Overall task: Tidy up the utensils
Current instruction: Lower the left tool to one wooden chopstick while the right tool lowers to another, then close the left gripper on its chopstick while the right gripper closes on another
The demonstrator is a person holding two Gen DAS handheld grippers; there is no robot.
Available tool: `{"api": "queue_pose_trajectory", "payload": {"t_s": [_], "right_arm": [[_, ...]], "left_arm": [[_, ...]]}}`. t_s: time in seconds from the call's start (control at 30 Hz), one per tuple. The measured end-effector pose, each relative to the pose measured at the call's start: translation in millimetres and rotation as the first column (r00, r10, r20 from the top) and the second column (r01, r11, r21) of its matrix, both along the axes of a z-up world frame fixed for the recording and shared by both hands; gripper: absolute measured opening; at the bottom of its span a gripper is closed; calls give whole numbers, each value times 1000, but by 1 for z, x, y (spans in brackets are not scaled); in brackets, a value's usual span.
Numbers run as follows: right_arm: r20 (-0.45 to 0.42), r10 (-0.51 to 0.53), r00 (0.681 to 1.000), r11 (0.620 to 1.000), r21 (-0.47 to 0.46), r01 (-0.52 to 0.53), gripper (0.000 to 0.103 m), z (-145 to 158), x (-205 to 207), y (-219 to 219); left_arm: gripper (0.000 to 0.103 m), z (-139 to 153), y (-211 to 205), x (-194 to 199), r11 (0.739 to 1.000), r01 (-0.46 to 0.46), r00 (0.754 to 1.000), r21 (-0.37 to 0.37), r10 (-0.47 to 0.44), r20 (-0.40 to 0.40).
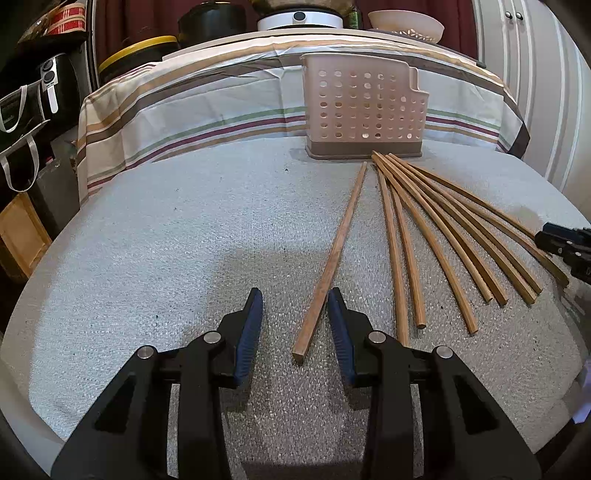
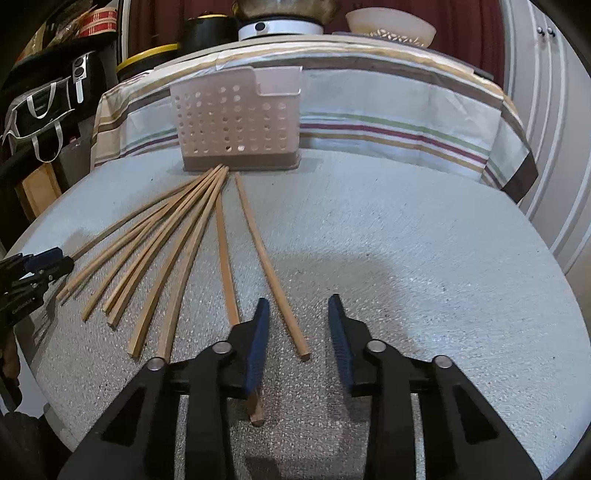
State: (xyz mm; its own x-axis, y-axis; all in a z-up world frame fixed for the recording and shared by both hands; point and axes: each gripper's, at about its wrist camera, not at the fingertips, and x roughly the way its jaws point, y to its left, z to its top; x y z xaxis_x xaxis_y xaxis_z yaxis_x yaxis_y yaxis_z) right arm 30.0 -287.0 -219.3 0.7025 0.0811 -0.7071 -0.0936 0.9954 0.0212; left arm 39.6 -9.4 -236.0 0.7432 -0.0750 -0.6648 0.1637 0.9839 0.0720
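Note:
Several wooden chopsticks (image 1: pixel 443 229) lie fanned on the grey mat, their far ends gathered by a perforated pink utensil basket (image 1: pixel 364 107). One chopstick (image 1: pixel 340 243) lies apart at the left of the fan. Its near end sits between the blue pads of my left gripper (image 1: pixel 295 295), close to the right pad, with a clear gap on the left. In the right wrist view the basket (image 2: pixel 236 122) stands at the back left. My right gripper (image 2: pixel 299 301) straddles the near end of the rightmost chopstick (image 2: pixel 266 254); neither pad presses on it. A neighbouring chopstick (image 2: pixel 225 258) runs under its left finger.
A striped cloth (image 1: pixel 207 110) covers the table's far half. Behind it stand a pale bowl (image 1: pixel 406 22), a white round appliance (image 1: pixel 299 18) and dark pots. A black bag (image 1: pixel 22 122) hangs at the left and white cabinet doors (image 1: pixel 546 92) stand at the right.

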Motion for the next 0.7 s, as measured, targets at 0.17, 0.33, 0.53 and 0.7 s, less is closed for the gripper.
{"api": "queue_pose_trajectory", "payload": {"t_s": [0.17, 0.33, 0.53, 0.7], "right_arm": [[-20, 28, 999, 1000, 7, -28, 12, -3, -1, 2], [-5, 34, 999, 999, 1, -34, 7, -3, -12, 2], [18, 8, 1000, 1000, 16, -8, 20, -5, -19, -5], [44, -15, 999, 1000, 24, 14, 28, -7, -22, -7]], "left_arm": [[36, -1, 0, -1, 1000, 3, 1000, 3, -3, 8], [36, -1, 1, -2, 1000, 3, 1000, 1, -3, 12], [42, -2, 2, -4, 1000, -5, 1000, -4, 6, 23], [47, -3, 5, -7, 1000, -10, 999, -18, 10, 32]]}}
